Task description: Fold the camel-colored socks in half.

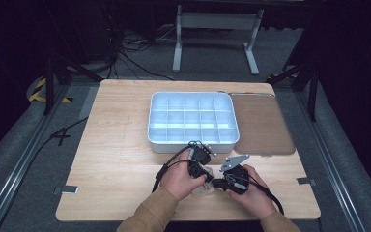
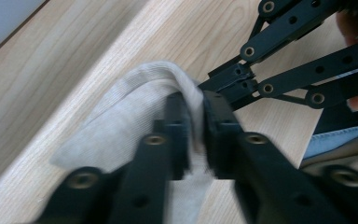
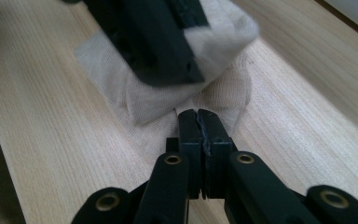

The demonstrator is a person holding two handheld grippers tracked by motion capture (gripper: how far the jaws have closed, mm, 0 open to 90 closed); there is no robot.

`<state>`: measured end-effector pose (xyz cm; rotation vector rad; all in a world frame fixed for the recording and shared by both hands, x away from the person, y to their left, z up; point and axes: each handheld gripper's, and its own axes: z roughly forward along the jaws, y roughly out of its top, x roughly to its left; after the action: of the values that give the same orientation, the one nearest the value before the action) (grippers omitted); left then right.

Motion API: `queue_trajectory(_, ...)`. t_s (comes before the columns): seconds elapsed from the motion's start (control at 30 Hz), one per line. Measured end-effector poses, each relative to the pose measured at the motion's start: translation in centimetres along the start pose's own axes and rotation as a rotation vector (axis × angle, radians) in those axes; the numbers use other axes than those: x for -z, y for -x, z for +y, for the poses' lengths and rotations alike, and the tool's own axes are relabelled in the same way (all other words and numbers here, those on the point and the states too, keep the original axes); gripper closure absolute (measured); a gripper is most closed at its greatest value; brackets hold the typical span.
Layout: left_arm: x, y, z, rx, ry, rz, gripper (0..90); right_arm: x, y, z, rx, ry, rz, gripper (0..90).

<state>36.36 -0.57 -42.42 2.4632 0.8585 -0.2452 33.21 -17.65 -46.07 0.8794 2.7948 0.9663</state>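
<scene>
A thin, pale beige cloth [image 1: 204, 187] lies bunched on the wooden table near its front edge, between the two hands. My left gripper [image 2: 196, 119] is shut on a raised fold of the cloth [image 2: 121, 121], which drapes over its jaws. My right gripper [image 3: 198, 117] is shut on the sheer edge of the cloth [image 3: 223, 88], low against the tabletop. The two grippers meet tip to tip: the right gripper's black linkages [image 2: 289, 56] cross the left gripper view, and the left gripper [image 3: 149, 37] hangs close above in the right gripper view. In the high view, left gripper [image 1: 206, 175] and right gripper [image 1: 217, 182] nearly touch.
A white tray [image 1: 193, 145] divided into several compartments sits just beyond the hands at the table's middle. A brown mat [image 1: 263, 123] lies to its right, with a thin metal bar [image 1: 249, 94] at its far edge. The wooden table [image 1: 116, 159] stretches bare to the left.
</scene>
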Motion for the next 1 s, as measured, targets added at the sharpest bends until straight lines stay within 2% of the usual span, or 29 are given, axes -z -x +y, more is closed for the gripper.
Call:
queue_trajectory(0.1,0.6,0.0,-0.1,0.009,0.017,-0.019,65.5,0.1,0.0,0.0,-0.003,0.007,0.007,81.5)
queue_trajectory(0.17,1.5,0.1,-0.4,0.009,0.040,-0.024,62.5,0.3,0.1,0.1,0.003,0.012,0.013,78.8)
queue_trajectory(0.23,2.6,0.1,-0.7,0.018,0.085,-0.030,61.8,0.8,0.2,0.2,0.002,0.033,0.014,78.8)
queue_trajectory(0.37,4.6,0.1,-1.6,0.021,0.123,-0.001,61.6,2.4,0.4,0.7,-0.008,0.051,0.001,80.4)
queue_trajectory(0.5,5.9,-0.1,-2.6,0.034,0.127,0.035,61.6,3.7,0.2,1.4,-0.008,0.071,-0.035,84.8)
queue_trajectory(0.63,6.6,-0.4,-3.6,0.055,0.124,0.067,62.3,4.6,-0.6,2.4,0.014,0.111,-0.022,85.4)
queue_trajectory(0.73,6.8,-0.6,-4.3,0.069,0.120,0.083,62.9,4.6,-1.1,3.1,0.030,0.128,-0.008,85.3)
queue_trajectory(0.83,7.0,-1.0,-4.9,0.078,0.122,0.098,64.8,3.8,-1.9,4.0,0.061,0.149,0.009,84.5)
queue_trajectory(0.93,7.0,-1.2,-5.3,0.097,0.117,0.105,66.0,2.8,-2.1,4.3,0.074,0.138,0.010,83.4)
queue_trajectory(1.0,6.9,-1.3,-5.4,0.094,0.115,0.115,67.3,2.1,-2.0,4.3,0.075,0.120,0.009,83.2)
